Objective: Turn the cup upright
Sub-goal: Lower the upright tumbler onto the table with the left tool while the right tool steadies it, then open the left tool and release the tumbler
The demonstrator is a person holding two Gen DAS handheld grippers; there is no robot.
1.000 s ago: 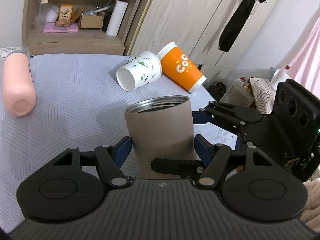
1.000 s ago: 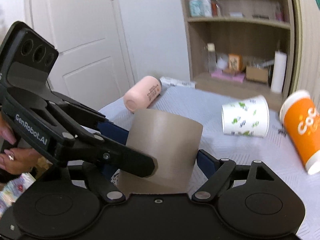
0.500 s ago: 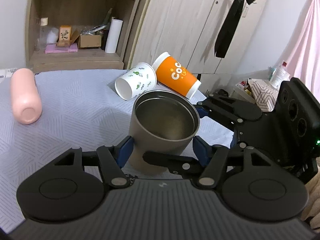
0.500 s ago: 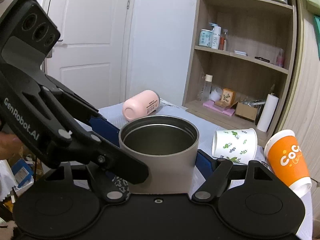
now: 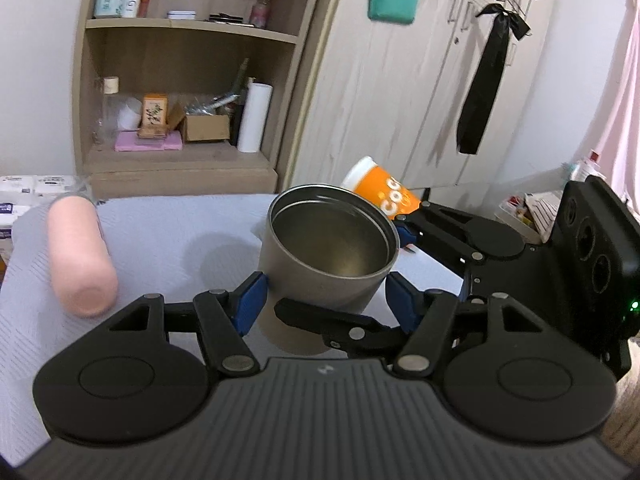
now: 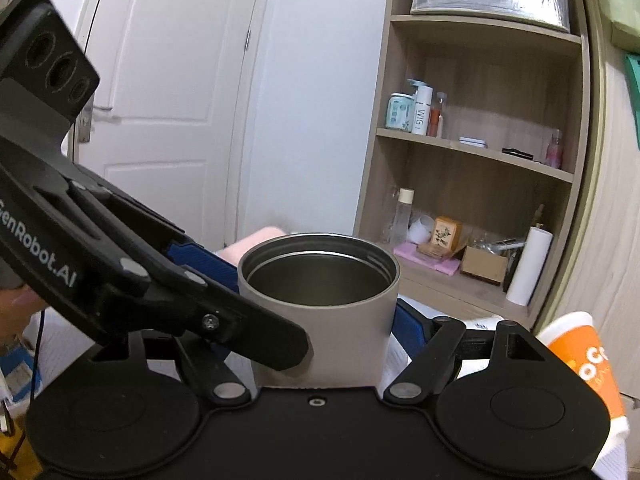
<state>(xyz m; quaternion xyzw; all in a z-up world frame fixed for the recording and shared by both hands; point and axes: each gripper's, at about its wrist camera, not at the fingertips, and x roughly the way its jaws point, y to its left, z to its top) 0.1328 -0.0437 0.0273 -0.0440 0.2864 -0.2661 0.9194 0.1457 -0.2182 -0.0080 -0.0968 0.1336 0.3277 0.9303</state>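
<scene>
A grey metal cup [image 5: 332, 256] with its open mouth up is held above the bed, tilted slightly toward the camera in the left wrist view and level in the right wrist view [image 6: 320, 304]. My left gripper [image 5: 326, 300] is shut on its lower body with the blue pads on both sides. My right gripper [image 6: 316, 320] is shut on the same cup from the other side. Each gripper shows in the other's view: the right one [image 5: 520, 256] at right, the left one [image 6: 120, 264] at left. The cup's base is hidden.
A pink bottle [image 5: 80, 256] lies on the grey bedspread [image 5: 180, 232] at left. An orange paper cup [image 5: 380, 192] lies on its side behind the metal cup and shows in the right wrist view [image 6: 584, 364]. Wooden shelves [image 5: 180, 80] and wardrobe doors [image 5: 400, 80] stand behind.
Both grippers have lifted the metal cup higher off the bed. The white leaf-print cup is now hidden behind it. The view has tipped up toward the shelves.
</scene>
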